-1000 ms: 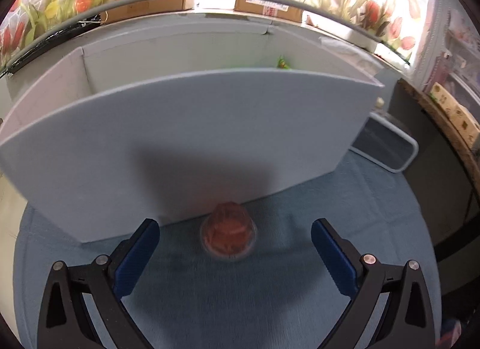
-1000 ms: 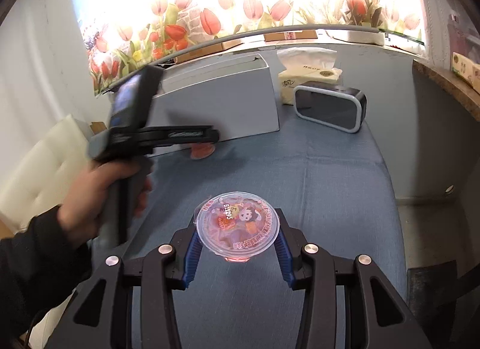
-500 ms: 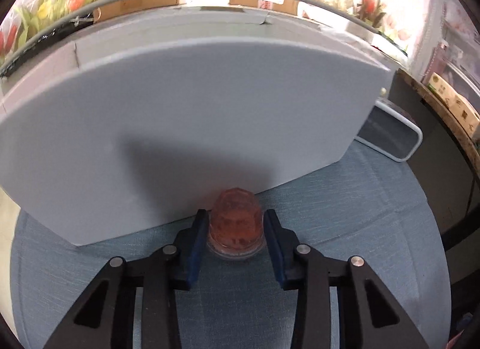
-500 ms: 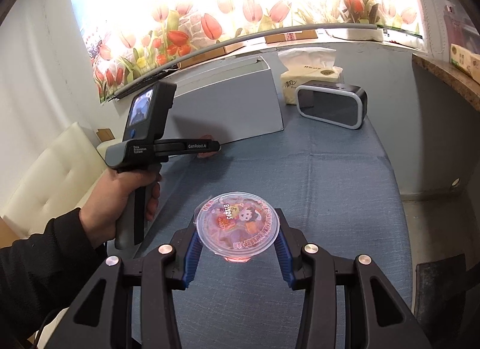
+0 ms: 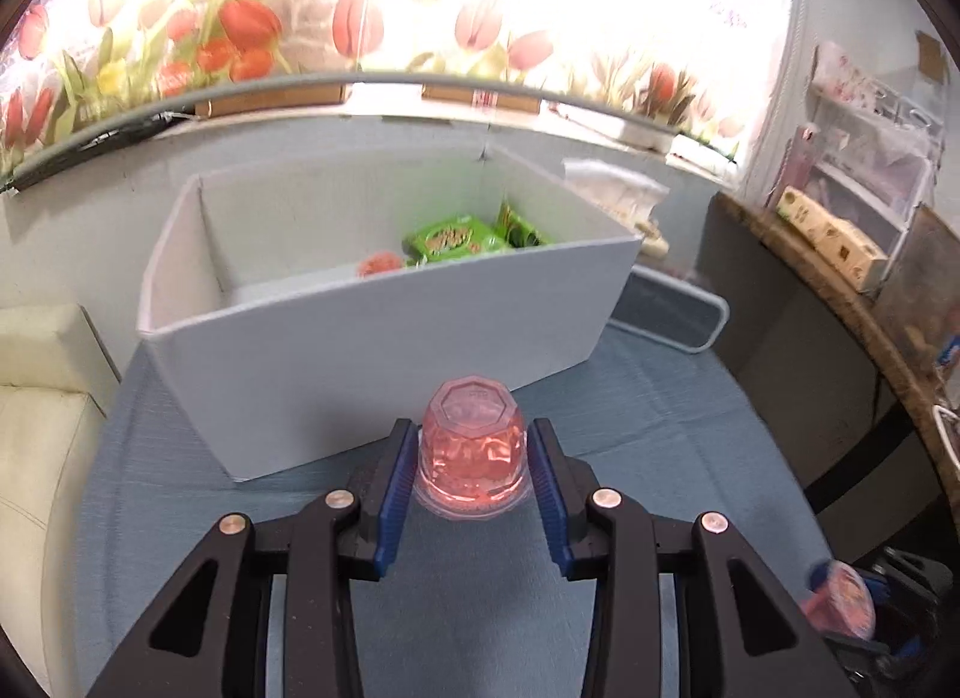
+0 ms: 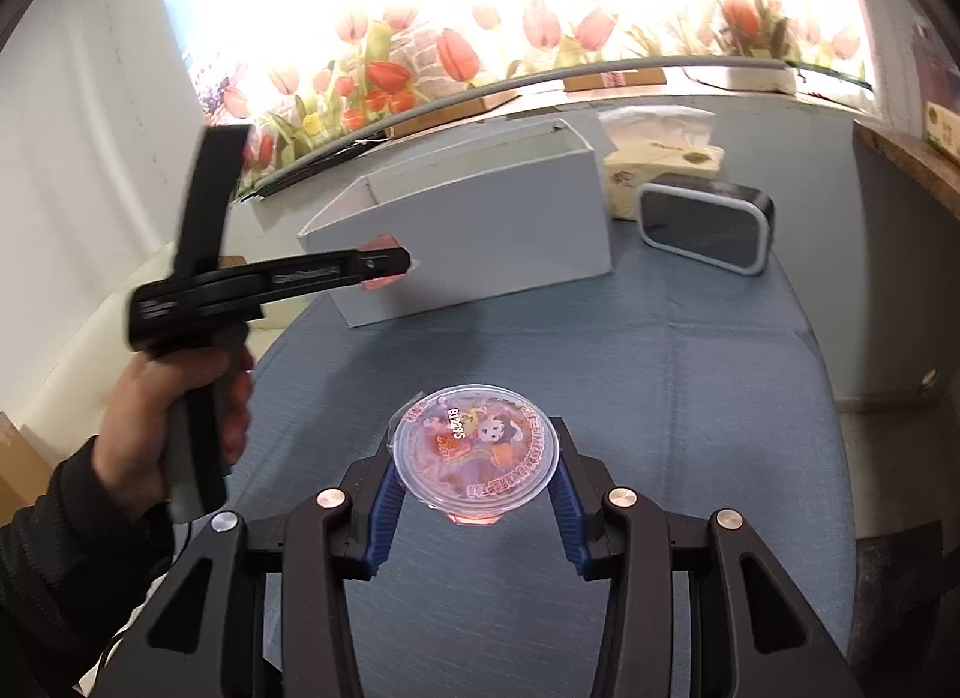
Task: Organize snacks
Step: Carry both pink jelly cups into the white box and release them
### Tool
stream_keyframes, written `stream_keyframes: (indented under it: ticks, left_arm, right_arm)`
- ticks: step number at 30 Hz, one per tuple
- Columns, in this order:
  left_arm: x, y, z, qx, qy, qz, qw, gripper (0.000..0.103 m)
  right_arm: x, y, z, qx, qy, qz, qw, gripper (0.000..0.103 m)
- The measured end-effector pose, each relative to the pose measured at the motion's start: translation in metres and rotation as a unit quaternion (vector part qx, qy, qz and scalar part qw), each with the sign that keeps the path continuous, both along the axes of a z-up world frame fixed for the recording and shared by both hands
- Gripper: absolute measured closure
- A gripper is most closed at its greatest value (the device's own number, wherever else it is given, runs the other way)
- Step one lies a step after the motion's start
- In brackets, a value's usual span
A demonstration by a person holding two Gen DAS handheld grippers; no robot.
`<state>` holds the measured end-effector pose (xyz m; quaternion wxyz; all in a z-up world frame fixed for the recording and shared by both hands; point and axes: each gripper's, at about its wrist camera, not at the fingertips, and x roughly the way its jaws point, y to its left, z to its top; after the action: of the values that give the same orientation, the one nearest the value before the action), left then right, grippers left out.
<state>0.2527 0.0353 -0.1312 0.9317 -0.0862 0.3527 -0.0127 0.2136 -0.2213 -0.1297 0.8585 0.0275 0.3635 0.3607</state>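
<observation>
A blue-grey cloth covers the counter (image 6: 690, 374), which stands under a bright window screened with a red tulip print. At the back of the cloth stands the open white rectangular cardboard box (image 5: 384, 332), its long side facing the person; green snack packets (image 5: 456, 239) and something pink already lie on its floor.

The left gripper (image 5: 473, 467) has its blue-padded fingers closed on an upside-down clear plastic jelly cup with pink filling (image 5: 473, 452), base uppermost. In the right wrist view this cup (image 6: 384, 263) hangs in front of the box's near wall, roughly level with its rim, not yet over the opening. So the box lies straight ahead of the left fingers, and I judge the cup must clear the rim and travel forward before release.

The right gripper (image 6: 474, 494) clamps a second jelly cup with a cartoon-printed foil lid (image 6: 477, 455), upright, above the cloth and well apart from the box. The left hand is clearly the nearer one.
</observation>
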Motion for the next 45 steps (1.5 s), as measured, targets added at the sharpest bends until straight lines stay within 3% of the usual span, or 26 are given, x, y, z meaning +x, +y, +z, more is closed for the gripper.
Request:
stream_keyframes:
  ticks: [6,15,23,31,37,38,39,41,42,45]
  left_arm:
    - [-0.035,0.017,0.031,0.001,-0.023,-0.003,0.9997,0.061]
    - [-0.045,0.045,0.075,-0.017,-0.06,-0.011,0.998,0.061]
    - [-0.003,0.073,0.093,-0.022,-0.071,-0.011,0.9971,0.061]
    - [0.06,0.109,0.089,-0.023,-0.048,-0.002,0.9986,0.061]
    - [0.089,0.115,0.075,0.001,-0.028,-0.004,0.9996,0.061]
    - [0.092,0.115,0.072,0.005,-0.022,-0.004,0.9997,0.061]
    - [0.094,0.116,0.068,0.01,-0.016,-0.001,0.9998,0.057]
    - [0.095,0.117,0.062,0.032,-0.009,0.015,0.9993,0.024]
    - [0.092,0.118,0.06,0.039,-0.017,0.021,0.9989,0.0]
    - [0.088,0.122,0.056,0.042,-0.019,0.02,0.9987,0.0]
  right_arm:
    - [0.008,0.028,0.01,0.001,-0.011,0.024,1.0,0.055]
    - [0.053,0.08,0.045,-0.005,-0.048,0.058,0.997,0.062]
    - [0.12,0.129,0.069,-0.009,-0.054,0.068,0.996,0.062]
    - [0.186,0.161,0.07,-0.03,-0.036,0.05,0.998,0.062]
    - [0.22,0.179,0.059,-0.063,-0.023,0.043,0.997,0.062]
    - [0.223,0.18,0.056,-0.069,-0.02,0.041,0.997,0.06]
    - [0.226,0.182,0.053,-0.08,-0.013,0.036,0.996,0.039]
    - [0.231,0.18,0.051,-0.095,-0.015,0.021,0.995,0.001]
    - [0.23,0.176,0.052,-0.098,-0.026,0.011,0.995,0.0]
    - [0.231,0.165,0.052,-0.097,-0.022,0.007,0.995,0.0]
